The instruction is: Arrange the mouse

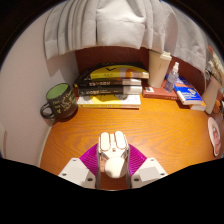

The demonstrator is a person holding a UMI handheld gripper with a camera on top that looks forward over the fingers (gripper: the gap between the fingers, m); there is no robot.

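Spreading wide and brown, the wooden counter (pixel 100 125) under a grey curtain (pixel 110 25). Stacking up at the back, books (pixel 110 88); beside them a green mug (pixel 58 100). Resting between the fingers (pixel 78 172), a white mouse (pixel 113 153), pads apparently clenching its sides. Possibly slipping free or twisting if squeezed off-centre on those rounded flanks; risking a nudge into the books if pushed far forward.
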